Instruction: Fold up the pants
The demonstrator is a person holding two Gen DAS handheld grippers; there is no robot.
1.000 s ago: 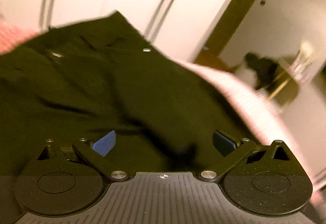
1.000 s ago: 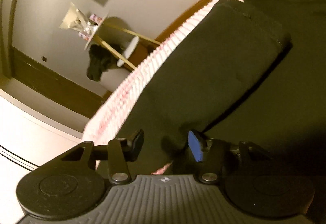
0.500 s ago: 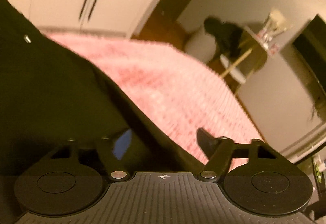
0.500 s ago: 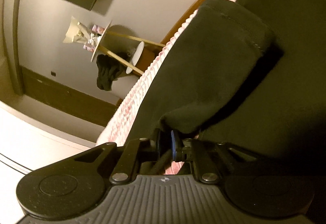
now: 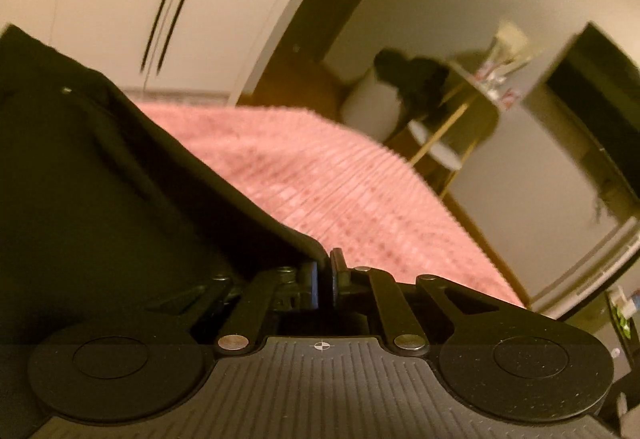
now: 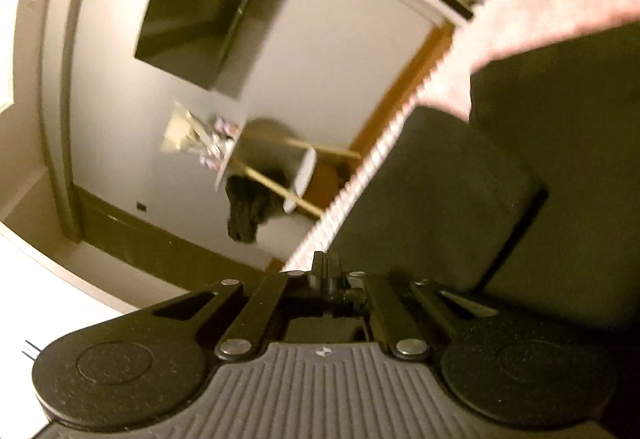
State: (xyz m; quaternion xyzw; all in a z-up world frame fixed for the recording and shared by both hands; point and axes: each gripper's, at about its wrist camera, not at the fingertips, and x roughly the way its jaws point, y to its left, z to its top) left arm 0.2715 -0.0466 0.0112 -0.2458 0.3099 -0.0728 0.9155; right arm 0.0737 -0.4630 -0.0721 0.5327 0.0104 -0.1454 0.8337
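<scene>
Both grippers are set at the near edge of the black pants [image 5: 100, 199], which lie spread over the pink ribbed bedspread [image 5: 340, 179], so the step in hand reads as lifting 2 corners of the cloth to carry 1 fold across. To do it well, raise both corners together and at equal height, keep the edge between them taut without stretching it, travel straight over the garment toward the far side, and lay the cloth down flat before letting go; uneven lift would likely skew the fold or drag the lower layer along the bedspread. The left gripper [image 5: 325, 271] has just been closing and its jaws now stand together, pinched on a corner of the pants edge that rises in a small peak right at the fingertips. The right gripper [image 6: 327, 273] has likewise just been closing and its jaws are now fully together; a folded flap of the pants [image 6: 440, 207] lies just beside and beyond the tips, but whether cloth is caught between them cannot be told from the right wrist view, so confirm that grip before lifting
</scene>
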